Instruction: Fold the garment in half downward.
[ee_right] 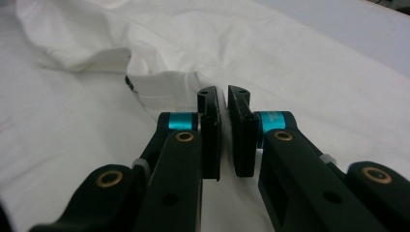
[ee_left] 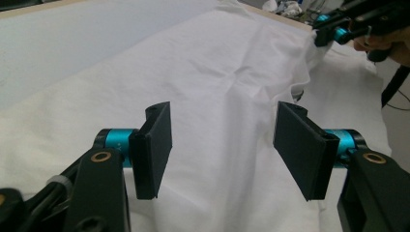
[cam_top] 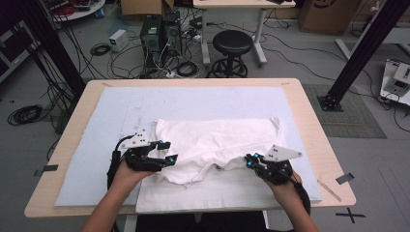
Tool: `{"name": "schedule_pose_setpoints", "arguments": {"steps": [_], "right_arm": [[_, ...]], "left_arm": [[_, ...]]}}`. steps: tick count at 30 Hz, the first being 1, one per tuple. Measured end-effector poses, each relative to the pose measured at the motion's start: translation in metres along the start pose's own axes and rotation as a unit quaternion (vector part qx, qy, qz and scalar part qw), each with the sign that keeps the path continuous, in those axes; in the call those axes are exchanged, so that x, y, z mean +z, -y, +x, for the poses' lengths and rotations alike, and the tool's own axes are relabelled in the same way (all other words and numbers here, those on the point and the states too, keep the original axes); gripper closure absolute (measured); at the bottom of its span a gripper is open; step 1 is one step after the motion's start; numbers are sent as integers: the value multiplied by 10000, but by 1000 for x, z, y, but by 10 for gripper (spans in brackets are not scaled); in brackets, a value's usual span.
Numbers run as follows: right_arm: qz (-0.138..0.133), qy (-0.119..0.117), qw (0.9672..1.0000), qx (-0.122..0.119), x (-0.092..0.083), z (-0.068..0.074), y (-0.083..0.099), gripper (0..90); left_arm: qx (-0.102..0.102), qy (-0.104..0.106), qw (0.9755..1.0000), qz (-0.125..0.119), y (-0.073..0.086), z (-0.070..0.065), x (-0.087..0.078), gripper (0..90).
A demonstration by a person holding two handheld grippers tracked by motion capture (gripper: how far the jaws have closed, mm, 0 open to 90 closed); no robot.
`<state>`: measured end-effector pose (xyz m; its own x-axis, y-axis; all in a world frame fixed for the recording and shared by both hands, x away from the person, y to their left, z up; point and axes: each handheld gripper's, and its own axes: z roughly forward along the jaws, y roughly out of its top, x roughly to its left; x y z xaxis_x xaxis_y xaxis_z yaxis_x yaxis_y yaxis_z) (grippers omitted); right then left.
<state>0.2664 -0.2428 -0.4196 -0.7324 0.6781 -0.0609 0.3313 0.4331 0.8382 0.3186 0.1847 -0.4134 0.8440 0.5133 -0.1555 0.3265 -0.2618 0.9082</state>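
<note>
A white garment point(cam_top: 212, 140) lies spread and rumpled across the middle of the pale mat point(cam_top: 111, 125). My left gripper point(cam_top: 169, 151) rests at the garment's near-left edge. Its jaws stand open point(ee_left: 225, 116) above the flat cloth point(ee_left: 232, 72) and no fold lies between the pads. My right gripper point(cam_top: 250, 159) is at the near-right edge, shut point(ee_right: 223, 94) on a thin fold of the garment point(ee_right: 290, 58). The left gripper view shows that right gripper point(ee_left: 321, 34) holding the cloth edge slightly lifted. A hand holds each gripper.
The mat covers a wooden table point(cam_top: 314, 130); a second white sheet point(cam_top: 208, 195) hangs over the near edge. Beyond the far edge stand a black stool point(cam_top: 232, 46), computer towers point(cam_top: 152, 31) and floor cables. Black frame posts point(cam_top: 367, 48) rise at both sides.
</note>
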Motion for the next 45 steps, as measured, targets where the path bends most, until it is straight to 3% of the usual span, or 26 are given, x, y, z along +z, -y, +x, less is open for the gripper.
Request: {"name": "schedule_pose_setpoints", "arguments": {"steps": [6, 11, 13, 15, 18, 20, 21, 25, 29, 38, 39, 41, 43, 45], "right_arm": [[140, 50, 9998, -154, -14, 20, 20, 837], [61, -72, 9999, -122, -21, 20, 27, 697], [-25, -54, 9999, -84, -24, 20, 25, 685], [-344, 76, 9994, 59, -37, 13, 17, 648], [-403, 178, 9989, 161, -43, 6, 16, 648], [-311, 431, 9980, 333, -48, -4, 21, 629], [-122, 660, 9969, 412, -51, -12, 29, 621], [1, 798, 9948, 627, -53, -23, 40, 600], [82, 779, 9942, 732, -53, -29, 47, 592], [484, 647, 9942, 713, -42, -32, 59, 579], [624, 555, 9941, 697, -40, -35, 65, 578], [616, 525, 9940, 730, -41, -36, 69, 579], [608, 483, 9942, 748, -43, -37, 70, 637], [692, 420, 9944, 681, -43, -37, 70, 774]], "left_arm": [[-55, 32, 10000, -12, 3, 0, -3, 389], [-48, 79, 10000, -4, 5, -7, -7, 389], [-30, 85, 10000, 8, 7, -10, -11, 389], [-52, 61, 10000, -28, 9, -12, -16, 389], [-64, -38, 10000, 4, 14, -11, -22, 389], [-111, -133, 9998, 25, 18, -10, -25, 389], [-145, -163, 9998, 19, 20, -10, -27, 388], [-208, -225, 9995, 51, 29, -11, -30, 380], [-235, -311, 9992, 125, 35, -12, -30, 361], [-150, -341, 9982, 477, 42, -18, -22, 369], [-141, -407, 9969, 654, 45, -17, -22, 384], [-176, -405, 9954, 851, 49, -17, -21, 423], [-85, -391, 9923, 1170, 53, -19, -18, 512], [128, -458, 9908, 1266, 52, -23, -16, 610]]}}
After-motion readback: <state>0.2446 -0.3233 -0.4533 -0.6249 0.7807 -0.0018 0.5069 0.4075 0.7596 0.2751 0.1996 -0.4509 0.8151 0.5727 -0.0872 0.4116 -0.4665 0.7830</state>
